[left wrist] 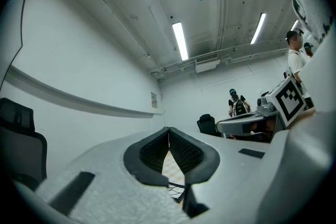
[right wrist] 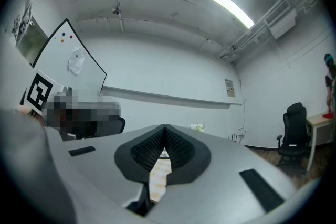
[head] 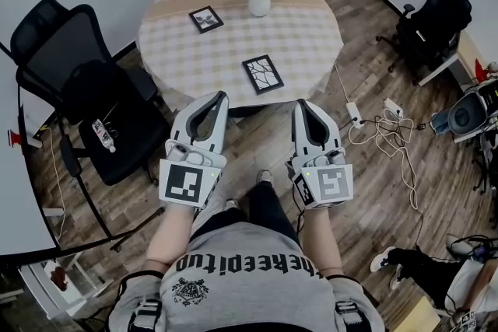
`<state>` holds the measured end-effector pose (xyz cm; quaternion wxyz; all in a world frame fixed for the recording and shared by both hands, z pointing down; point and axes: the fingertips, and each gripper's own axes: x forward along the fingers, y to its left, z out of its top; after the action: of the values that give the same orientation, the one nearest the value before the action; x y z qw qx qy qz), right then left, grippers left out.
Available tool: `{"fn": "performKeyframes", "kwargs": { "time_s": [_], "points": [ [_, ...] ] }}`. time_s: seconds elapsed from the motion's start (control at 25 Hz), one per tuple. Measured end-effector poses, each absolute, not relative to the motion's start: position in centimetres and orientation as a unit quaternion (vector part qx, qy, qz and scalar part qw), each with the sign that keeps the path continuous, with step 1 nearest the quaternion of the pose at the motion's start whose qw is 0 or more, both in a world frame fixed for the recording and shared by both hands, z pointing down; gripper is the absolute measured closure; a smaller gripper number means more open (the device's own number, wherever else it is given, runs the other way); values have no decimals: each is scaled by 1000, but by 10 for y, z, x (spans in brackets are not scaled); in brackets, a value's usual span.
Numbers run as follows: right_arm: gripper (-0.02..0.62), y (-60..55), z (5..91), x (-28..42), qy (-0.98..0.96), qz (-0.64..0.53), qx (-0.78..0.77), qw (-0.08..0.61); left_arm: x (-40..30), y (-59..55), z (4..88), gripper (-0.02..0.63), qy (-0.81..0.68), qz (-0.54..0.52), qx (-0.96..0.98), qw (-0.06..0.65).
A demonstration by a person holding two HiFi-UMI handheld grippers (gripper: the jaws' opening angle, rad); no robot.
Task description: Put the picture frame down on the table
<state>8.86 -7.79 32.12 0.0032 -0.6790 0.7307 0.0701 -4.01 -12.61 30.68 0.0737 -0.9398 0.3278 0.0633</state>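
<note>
Picture frame [head: 262, 74] lies flat near the front edge of the worktop [head: 307, 31]; left tongs [head: 221, 97] and right tongs [head: 300, 103], both clenched on nothing, hover short of it, probably because it's already set down.

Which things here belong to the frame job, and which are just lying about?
Job: near picture frame, far picture frame, both flat on the round table; left gripper and right gripper, both shut, empty.
Lying about: flower vase, black office chair, power strip.
</note>
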Motion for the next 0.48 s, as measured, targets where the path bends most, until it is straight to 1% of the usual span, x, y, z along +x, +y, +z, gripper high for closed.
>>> {"fn": "performKeyframes", "kwargs": {
  "time_s": [0.16,0.28,0.48],
  "points": [
    [590,-77,320,83,733,72,-677,4,-43,-125,306,589,327,66,-940,75],
    [589,-76,319,81,731,73,-678,0,-46,-126,307,589,329,48,-939,82],
    [590,-76,317,81,727,75,-683,-7,-48,-126,307,589,325,61,-941,76]
  ]
}}
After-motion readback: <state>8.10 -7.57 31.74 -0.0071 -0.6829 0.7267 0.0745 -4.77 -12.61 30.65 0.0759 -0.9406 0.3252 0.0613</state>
